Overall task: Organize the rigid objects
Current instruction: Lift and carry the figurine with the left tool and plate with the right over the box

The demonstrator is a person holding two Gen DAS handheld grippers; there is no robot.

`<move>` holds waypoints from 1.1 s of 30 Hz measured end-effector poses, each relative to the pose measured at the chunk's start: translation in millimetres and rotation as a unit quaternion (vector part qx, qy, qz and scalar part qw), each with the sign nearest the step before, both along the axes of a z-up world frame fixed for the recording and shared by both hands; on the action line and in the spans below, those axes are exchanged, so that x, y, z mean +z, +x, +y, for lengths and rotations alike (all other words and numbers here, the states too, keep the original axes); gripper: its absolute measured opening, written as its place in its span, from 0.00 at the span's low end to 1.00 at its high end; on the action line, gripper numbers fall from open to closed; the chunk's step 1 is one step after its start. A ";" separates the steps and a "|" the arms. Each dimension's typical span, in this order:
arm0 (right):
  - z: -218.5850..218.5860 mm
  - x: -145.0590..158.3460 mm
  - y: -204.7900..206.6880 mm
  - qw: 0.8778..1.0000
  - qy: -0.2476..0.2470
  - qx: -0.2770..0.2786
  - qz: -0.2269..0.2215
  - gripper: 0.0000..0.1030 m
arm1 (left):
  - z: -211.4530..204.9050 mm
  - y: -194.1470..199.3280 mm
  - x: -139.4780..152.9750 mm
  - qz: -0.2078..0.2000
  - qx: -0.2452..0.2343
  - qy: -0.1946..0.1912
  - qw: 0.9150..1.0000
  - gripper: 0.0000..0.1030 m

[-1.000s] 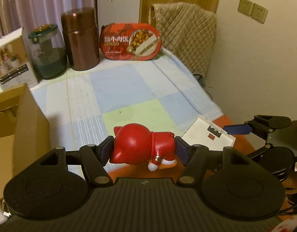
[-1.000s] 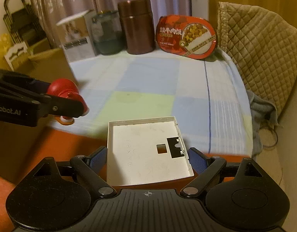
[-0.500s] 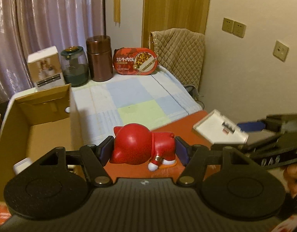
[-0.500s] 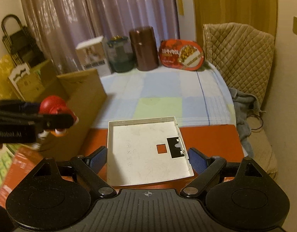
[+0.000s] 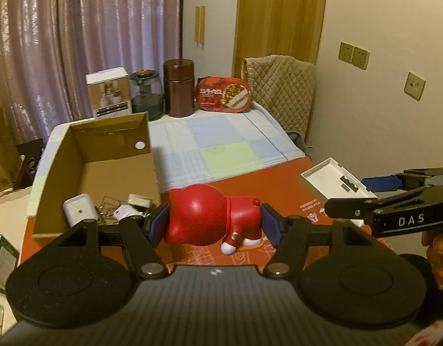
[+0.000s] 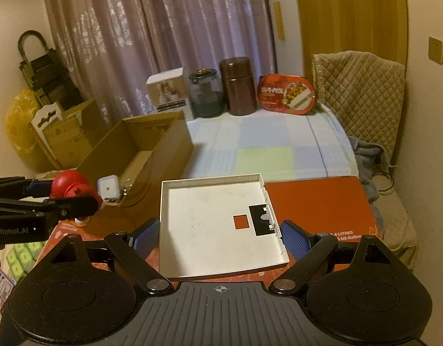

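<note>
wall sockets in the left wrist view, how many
3. A side-by-side pair sits high on the right wall; one separate socket sits lower, further right. More may lie outside the frame.

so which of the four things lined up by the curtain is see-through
The glass jar, second from the left, between the white box and the brown canister. You can see through its sides; the box, canister and red meal tray are opaque.

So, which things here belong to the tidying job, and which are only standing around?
Job:
- red figurine, clamped in left gripper
- white tray, clamped in right gripper
- cardboard box, already holding small items

Standing around:
- brown canister
- glass jar
- meal pack
- white carton
</note>
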State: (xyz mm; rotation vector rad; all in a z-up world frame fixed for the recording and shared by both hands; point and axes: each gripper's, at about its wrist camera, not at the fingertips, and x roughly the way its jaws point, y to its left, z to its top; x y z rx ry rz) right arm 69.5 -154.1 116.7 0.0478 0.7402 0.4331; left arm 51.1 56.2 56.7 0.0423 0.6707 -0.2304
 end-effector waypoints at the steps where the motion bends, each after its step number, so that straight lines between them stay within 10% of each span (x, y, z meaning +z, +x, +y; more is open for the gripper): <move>1: 2.5 -0.2 -3.0 1.000 -0.001 0.002 0.001 0.84 | 1.6 -3.7 0.6 -0.002 0.002 0.001 1.000 0.61; 33: 105.1 -13.0 12.9 0.995 -0.025 0.097 0.001 0.84 | 102.2 -5.2 -16.8 0.012 0.088 0.010 0.996 0.61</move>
